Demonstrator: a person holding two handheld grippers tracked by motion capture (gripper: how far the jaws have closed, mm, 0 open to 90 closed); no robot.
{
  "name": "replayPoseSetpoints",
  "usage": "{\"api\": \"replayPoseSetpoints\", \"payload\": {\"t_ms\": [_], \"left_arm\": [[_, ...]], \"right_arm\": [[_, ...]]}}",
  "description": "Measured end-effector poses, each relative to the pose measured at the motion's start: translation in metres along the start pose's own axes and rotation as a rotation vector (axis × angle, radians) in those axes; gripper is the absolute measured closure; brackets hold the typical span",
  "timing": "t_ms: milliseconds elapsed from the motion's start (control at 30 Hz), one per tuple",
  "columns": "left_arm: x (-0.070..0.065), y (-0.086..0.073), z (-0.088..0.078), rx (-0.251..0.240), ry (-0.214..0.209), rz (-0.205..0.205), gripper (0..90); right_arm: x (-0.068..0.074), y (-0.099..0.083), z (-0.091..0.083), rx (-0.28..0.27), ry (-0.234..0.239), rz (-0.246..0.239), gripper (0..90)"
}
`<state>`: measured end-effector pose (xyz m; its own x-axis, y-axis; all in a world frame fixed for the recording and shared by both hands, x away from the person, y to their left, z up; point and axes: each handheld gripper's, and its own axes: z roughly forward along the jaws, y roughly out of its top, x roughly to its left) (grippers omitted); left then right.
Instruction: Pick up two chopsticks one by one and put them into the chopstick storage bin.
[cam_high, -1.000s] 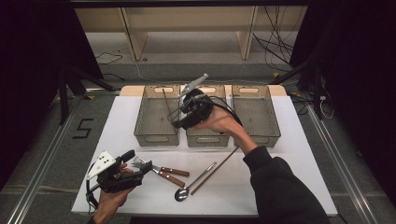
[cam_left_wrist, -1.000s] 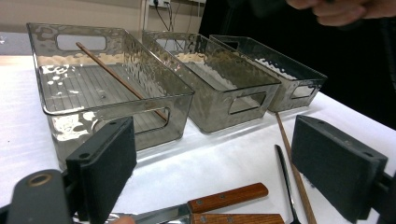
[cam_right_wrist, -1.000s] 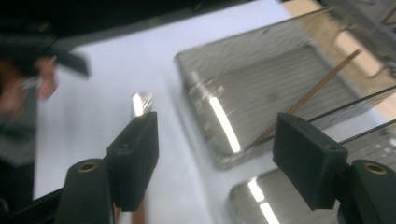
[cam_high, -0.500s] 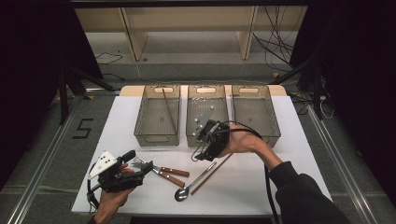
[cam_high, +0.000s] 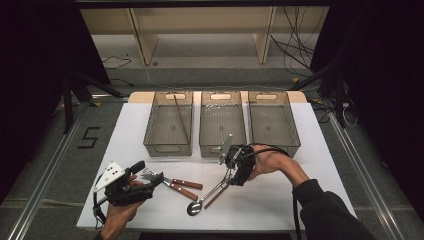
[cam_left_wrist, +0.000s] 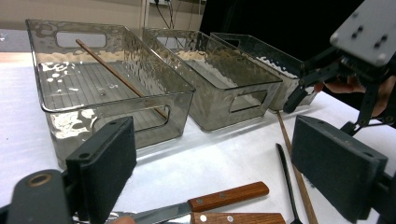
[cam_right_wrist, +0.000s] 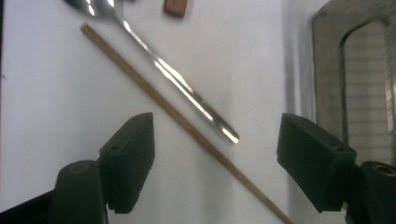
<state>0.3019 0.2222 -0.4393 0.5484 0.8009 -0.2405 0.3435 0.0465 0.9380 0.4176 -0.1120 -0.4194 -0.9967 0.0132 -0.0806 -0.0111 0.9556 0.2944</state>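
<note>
- Chopstick (cam_right_wrist: 187, 126) lies flat on worktop (cam_high: 280, 200) beside spoon (cam_right_wrist: 159, 70), under our right claw (cam_right_wrist: 215, 158), jaws wide.
- Light, stiff, thin, likely rolls; we'd pinch mid-shaft.
- Left claw (cam_left_wrist: 224, 177) wide, empty.

A single black digit "5" (cam_high: 89, 137) is marked on the grey floor, just off the left edge of the surface (cam_high: 280, 195). Nothing else readable appears on the things lying there.
</note>
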Motion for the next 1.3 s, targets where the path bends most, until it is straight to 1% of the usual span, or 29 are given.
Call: {"api": "replayPoseSetpoints", "payload": {"t_ms": [67,167,200,300,333,400,433,533,567,600,700,900,1000,1067,1133,1167,1233,1300], "left_arm": [[0.000,0.000,0.000,0.001,0.000,0.000,13.9],[0.000,0.000,0.000,0.002,0.000,0.002,13.9],[0.000,0.000,0.000,0.002,0.000,0.001,13.9],[0.000,0.000,0.001,0.003,-0.001,0.001,13.9],[0.000,0.000,0.000,0.003,-0.001,0.002,13.9],[0.000,0.000,0.000,0.003,-0.001,0.002,13.9],[0.000,0.000,0.000,0.003,-0.001,0.001,13.9],[0.000,0.000,0.000,0.002,-0.001,0.002,13.9],[0.000,0.000,0.000,0.003,-0.001,0.003,13.9],[0.000,0.000,0.000,0.003,-0.001,0.003,13.9],[0.000,0.000,0.000,0.006,-0.003,0.006,13.9],[0.000,0.000,0.000,0.007,-0.004,0.008,13.9],[0.000,0.000,0.000,0.006,-0.004,0.007,13.9],[0.000,0.000,0.000,0.007,-0.004,0.008,13.9],[0.000,0.000,0.000,0.005,-0.004,0.005,13.9],[0.000,0.000,0.000,0.007,-0.004,0.007,13.9],[0.000,0.000,0.000,0.008,-0.005,0.008,13.9],[0.000,0.000,0.000,0.007,-0.005,0.007,13.9]], "right_arm": [[0.001,-0.003,0.004,0.035,0.004,-0.012,32.3],[0.002,-0.007,0.010,0.066,0.007,-0.030,36.5],[0.002,-0.008,0.012,0.072,0.005,-0.033,37.7],[0.002,-0.008,0.016,0.117,-0.004,-0.044,42.1],[0.001,-0.009,0.018,0.120,-0.003,-0.055,42.7],[0.000,-0.009,0.020,0.123,-0.006,-0.062,44.6],[0.000,-0.009,0.020,0.129,-0.003,-0.055,45.6],[-0.003,-0.009,0.023,0.139,-0.009,-0.072,48.4],[-0.003,-0.009,0.025,0.134,-0.006,-0.055,49.4],[-0.004,-0.009,0.026,0.131,-0.006,-0.063,50.3],[-0.006,-0.009,0.028,0.147,0.007,-0.058,52.9],[-0.008,-0.007,0.033,0.164,0.023,-0.078,58.7],[-0.010,-0.007,0.036,0.189,0.029,-0.088,61.3],[-0.009,-0.006,0.037,0.203,0.038,-0.084,63.6],[-0.010,-0.005,0.036,0.214,0.047,-0.101,65.4],[-0.009,-0.005,0.036,0.218,0.050,-0.097,67.6],[-0.008,-0.004,0.036,0.227,0.058,-0.120,70.4],[-0.006,-0.004,0.037,0.227,0.060,-0.129,73.0]]}}
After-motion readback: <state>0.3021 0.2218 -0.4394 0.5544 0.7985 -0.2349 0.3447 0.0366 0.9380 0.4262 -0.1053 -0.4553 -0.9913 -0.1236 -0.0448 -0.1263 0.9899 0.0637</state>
